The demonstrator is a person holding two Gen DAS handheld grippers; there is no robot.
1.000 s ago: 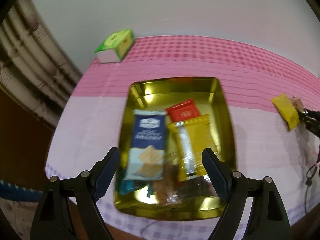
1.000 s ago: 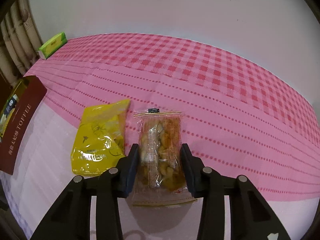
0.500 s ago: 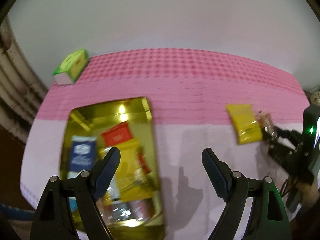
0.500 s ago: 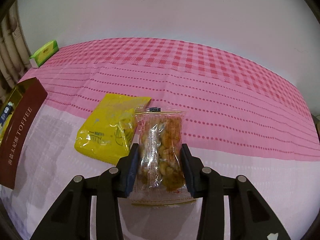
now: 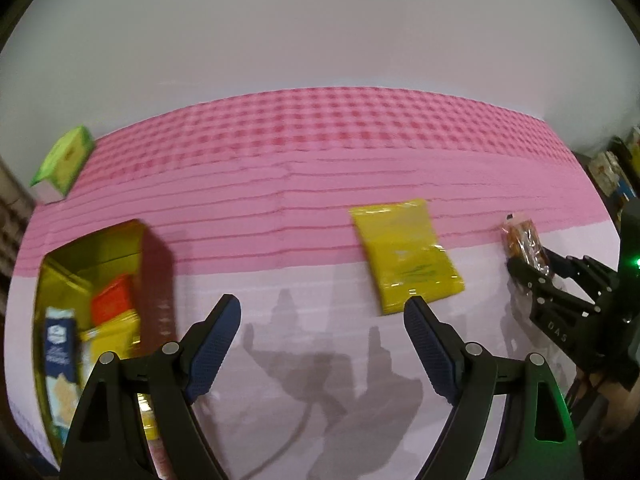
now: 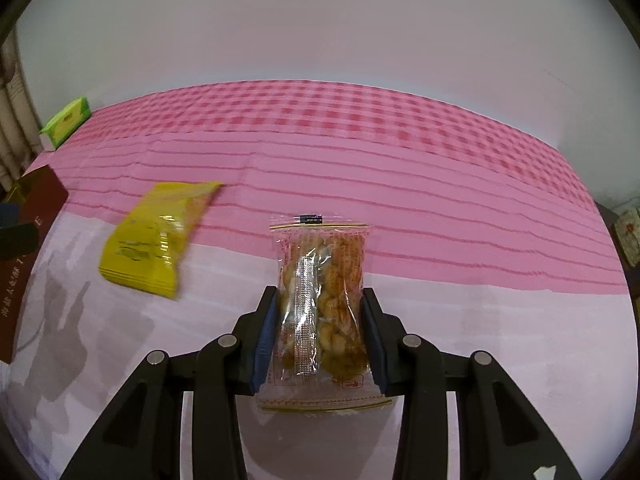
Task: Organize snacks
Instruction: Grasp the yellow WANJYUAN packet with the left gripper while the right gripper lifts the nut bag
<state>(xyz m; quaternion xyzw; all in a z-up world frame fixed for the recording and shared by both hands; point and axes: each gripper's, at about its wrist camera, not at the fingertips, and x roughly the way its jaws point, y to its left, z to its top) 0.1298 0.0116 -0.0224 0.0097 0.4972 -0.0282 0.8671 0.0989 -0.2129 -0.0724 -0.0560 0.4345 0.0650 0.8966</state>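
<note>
I am clamping the right gripper (image 6: 320, 312) on the clear snack packet (image 6: 322, 288), lifted just off the pink tablecloth (image 6: 400, 200). My left gripper (image 5: 322, 344) is hanging spread apart and empty near the yellow packet (image 5: 406, 256). The slick film is bulging; it could slip before reaching the gold tin (image 5: 96, 240).
</note>
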